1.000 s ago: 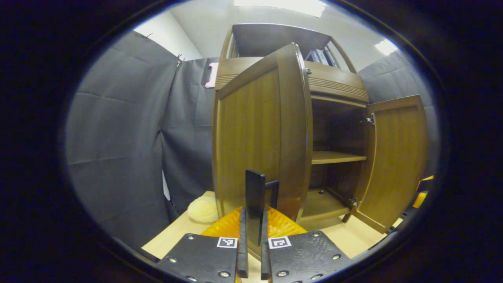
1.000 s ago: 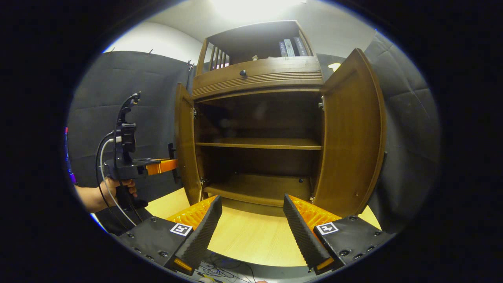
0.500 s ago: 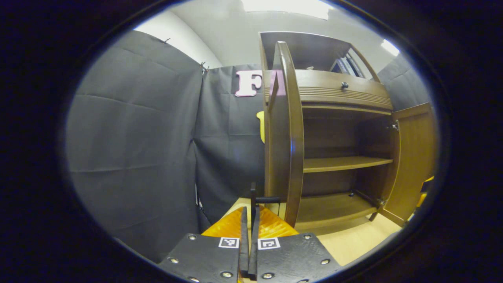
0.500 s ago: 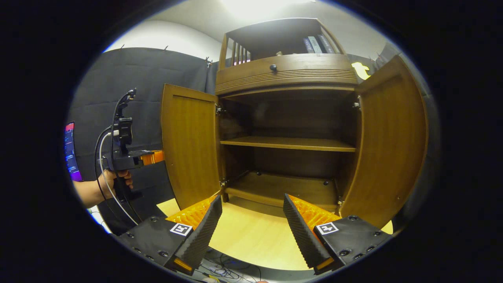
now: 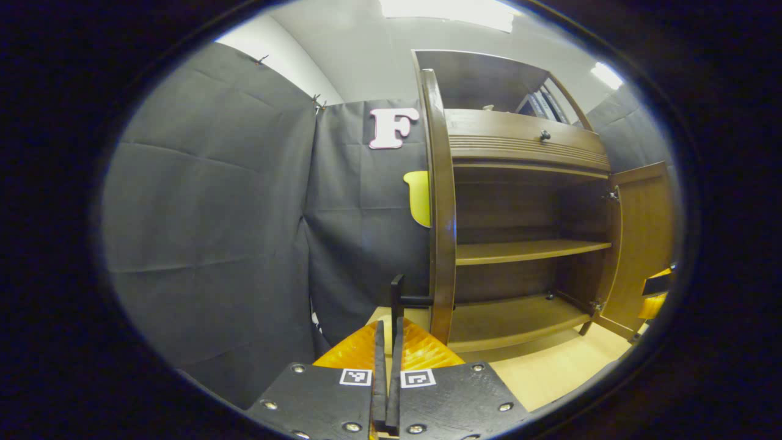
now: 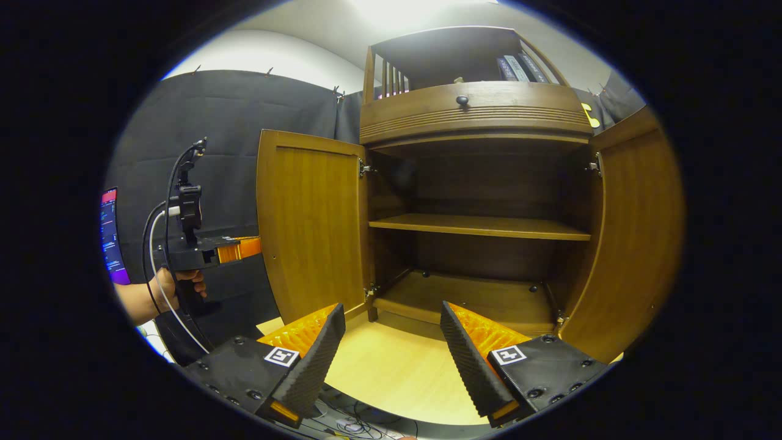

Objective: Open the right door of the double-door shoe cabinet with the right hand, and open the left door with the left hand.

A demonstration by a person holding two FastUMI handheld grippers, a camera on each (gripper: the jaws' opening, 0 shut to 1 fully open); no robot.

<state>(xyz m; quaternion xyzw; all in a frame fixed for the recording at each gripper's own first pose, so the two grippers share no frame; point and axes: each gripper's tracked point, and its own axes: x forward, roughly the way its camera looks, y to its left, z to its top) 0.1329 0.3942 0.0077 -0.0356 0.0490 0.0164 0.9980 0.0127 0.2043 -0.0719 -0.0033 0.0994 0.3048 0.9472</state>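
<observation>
L door swung wider, L gripper clamped on handle, R gripper fingers apart.

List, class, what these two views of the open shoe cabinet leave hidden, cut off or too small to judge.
- Left door: left gripper view shows it edge-on, so neither face can be read.
- Left claw on the door handle: the fingers sit almost together around the thin bar; actual pressing is unclear.
- Books on the top shelf: too small in the right gripper view.
- Right door: outer face turned away.
</observation>
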